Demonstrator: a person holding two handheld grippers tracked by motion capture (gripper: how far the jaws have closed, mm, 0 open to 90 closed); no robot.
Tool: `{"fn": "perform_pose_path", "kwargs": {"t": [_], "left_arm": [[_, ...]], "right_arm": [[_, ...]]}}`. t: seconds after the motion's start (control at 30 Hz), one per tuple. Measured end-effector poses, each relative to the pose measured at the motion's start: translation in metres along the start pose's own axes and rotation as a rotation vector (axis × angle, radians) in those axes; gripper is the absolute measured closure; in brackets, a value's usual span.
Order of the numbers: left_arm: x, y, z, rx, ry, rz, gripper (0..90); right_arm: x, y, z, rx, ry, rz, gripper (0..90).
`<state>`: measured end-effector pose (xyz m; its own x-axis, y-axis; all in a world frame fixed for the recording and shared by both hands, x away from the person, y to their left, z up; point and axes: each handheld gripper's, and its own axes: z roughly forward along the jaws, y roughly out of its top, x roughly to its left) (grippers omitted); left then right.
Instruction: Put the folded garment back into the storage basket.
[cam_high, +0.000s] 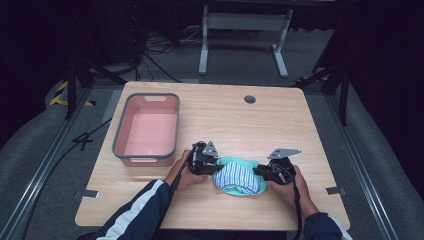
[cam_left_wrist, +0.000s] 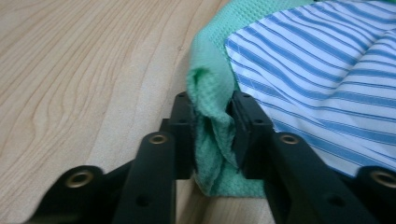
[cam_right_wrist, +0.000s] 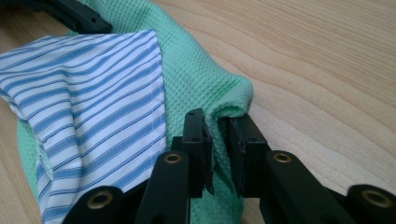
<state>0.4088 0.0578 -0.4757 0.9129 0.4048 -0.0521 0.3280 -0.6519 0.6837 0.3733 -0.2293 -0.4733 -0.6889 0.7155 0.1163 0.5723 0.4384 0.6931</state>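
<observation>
High view first, from the left: the pink bin (cam_high: 146, 129) sits with nothing in it at the far left of the table (cam_high: 280, 120), well apart from the work. Nearer me, my left gripper (cam_high: 214, 166) is at the left edge of the green cloth (cam_high: 235, 189), and in the left gripper view the jaws are clenched on a bunched fold of that cloth (cam_left_wrist: 210, 126). The striped cloth (cam_high: 241, 176) lies on top of the green one, between my two hands. My right gripper (cam_high: 261, 172) is at the right edge; in the right gripper view a fold of green cloth (cam_right_wrist: 224, 121) stands between the pads, pinched as far as I can tell, though one pad shows a thin gap. So both edges are gripped, I judge. Lifting the bundle and carrying it, probably to the bin, is still to do.
</observation>
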Motion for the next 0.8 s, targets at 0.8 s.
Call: {"fn": "perform_pose_path", "kwargs": {"t": [0.8], "left_arm": [[-0.0077,0.0072,-0.0017,0.055,0.012,0.074,83.2]], "right_arm": [[0.0094,0.0037,-0.0089,-0.028,-0.05,-0.061,87.2]]}}
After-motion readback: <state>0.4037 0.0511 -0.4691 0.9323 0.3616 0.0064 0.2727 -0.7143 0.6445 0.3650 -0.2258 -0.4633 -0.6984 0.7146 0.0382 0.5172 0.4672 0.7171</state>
